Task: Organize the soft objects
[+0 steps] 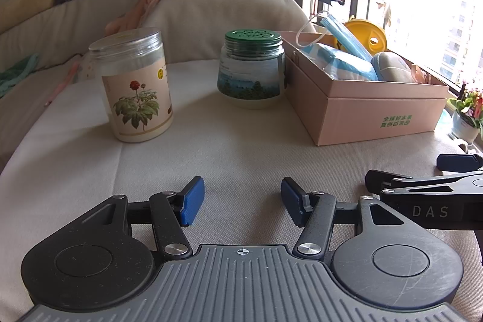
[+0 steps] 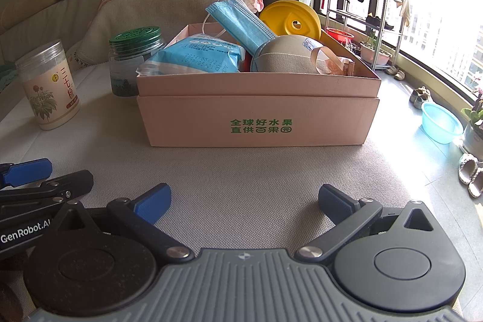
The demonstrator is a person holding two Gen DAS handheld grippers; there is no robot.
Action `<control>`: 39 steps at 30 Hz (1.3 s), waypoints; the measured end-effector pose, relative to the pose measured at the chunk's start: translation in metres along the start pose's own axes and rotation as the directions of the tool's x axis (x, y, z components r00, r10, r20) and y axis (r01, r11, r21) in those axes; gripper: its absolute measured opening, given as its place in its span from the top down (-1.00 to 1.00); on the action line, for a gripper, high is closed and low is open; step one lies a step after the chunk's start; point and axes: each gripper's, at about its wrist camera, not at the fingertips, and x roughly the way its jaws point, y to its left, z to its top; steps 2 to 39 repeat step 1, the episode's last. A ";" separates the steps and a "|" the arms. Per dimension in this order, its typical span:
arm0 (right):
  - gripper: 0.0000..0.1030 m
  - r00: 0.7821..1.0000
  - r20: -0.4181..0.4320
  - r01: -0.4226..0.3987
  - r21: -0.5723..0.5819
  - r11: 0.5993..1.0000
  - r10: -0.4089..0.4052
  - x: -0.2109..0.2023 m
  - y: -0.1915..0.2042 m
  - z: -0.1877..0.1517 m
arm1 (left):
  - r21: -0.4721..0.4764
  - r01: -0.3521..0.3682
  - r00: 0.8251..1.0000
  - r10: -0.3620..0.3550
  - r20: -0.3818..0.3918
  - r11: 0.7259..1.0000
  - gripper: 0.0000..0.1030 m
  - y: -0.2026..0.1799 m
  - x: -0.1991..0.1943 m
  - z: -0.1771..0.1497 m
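While both tools hang low over the near part of the pale cushion (image 2: pixel 241 171), nothing is gripped: the left gripper (image 1: pixel 241 201) and the right gripper (image 2: pixel 244 202) are each spread wide with bare cloth between the blue pads. The soft things are already gathered in the pink box (image 2: pixel 256 116) at the far middle: a blue tissue pack (image 2: pixel 196 56), a face mask (image 2: pixel 238 23) leaning up over the rim, and a grey pouch (image 2: pixel 286 56) heaped above the wall. Trouble could be expected from that heap; if the box is nudged or another item is pressed in, the mask or pouch might be tipped out over the far edge. Two jars stand to the left of the box, the green-lidded jar (image 1: pixel 252 71) just beside it and the flower-label jar (image 1: pixel 135 86) farther left, and either could be knocked over by a careless sweep of the left tool. The two tools are also close together, so a clash could be caused by crossing reaches.
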 end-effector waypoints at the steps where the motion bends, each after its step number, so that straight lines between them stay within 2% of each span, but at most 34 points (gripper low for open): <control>1: -1.00 1.000 0.000 0.000 0.000 1.000 0.000 0.000 0.000 0.000 | 0.000 0.001 1.000 -0.001 0.000 1.000 -0.19 0.000 0.000 0.000; 39: -1.00 1.000 0.000 0.000 0.000 1.000 0.000 0.000 0.000 0.000 | 0.000 0.001 1.000 -0.001 0.000 1.000 -0.19 0.000 0.000 0.000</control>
